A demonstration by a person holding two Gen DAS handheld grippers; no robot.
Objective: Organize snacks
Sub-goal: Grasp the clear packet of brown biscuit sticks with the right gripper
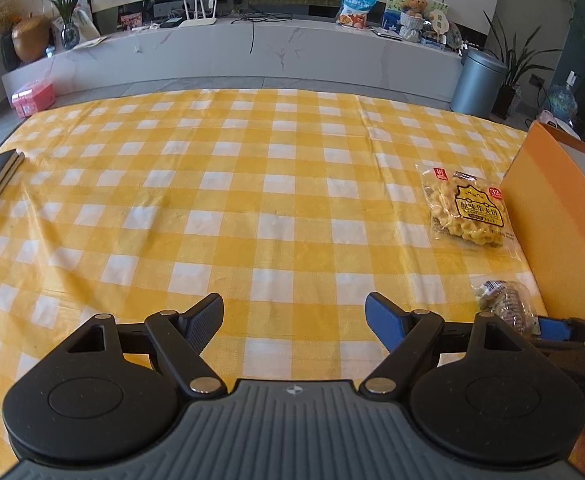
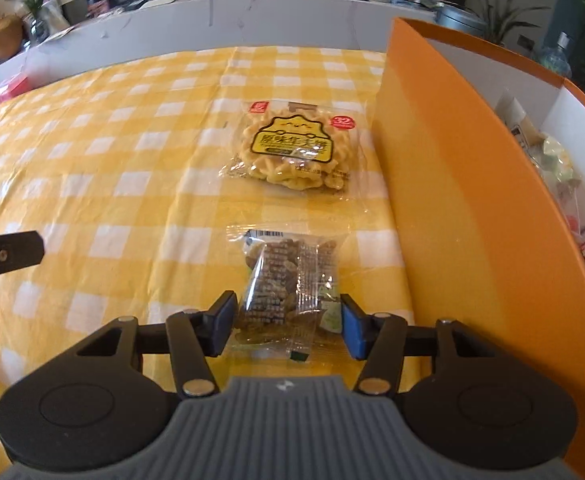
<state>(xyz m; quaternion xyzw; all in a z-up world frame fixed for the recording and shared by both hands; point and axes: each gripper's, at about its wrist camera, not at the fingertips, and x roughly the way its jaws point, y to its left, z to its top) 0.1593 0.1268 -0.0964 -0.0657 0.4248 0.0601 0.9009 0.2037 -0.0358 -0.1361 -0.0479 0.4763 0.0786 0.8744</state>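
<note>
Right gripper point(image 2: 288, 326) clamps clear nut packet point(image 2: 288, 280)

on the tablecloth point(image 2: 112, 152) two packets are laid in a line beside the box point(image 2: 444, 184), which stands at 3 o'clock of both. the waffle packet point(image 2: 292, 150) is set at 12 o'clock of the nut packet point(image 2: 288, 288), apart from it, and more snacks point(image 2: 560, 184) are seen inside the box. the nut packet is flanked by the right gripper point(image 2: 288, 326), while the left gripper point(image 1: 294, 322) is placed at 9 o'clock of it over bare cloth.
</note>
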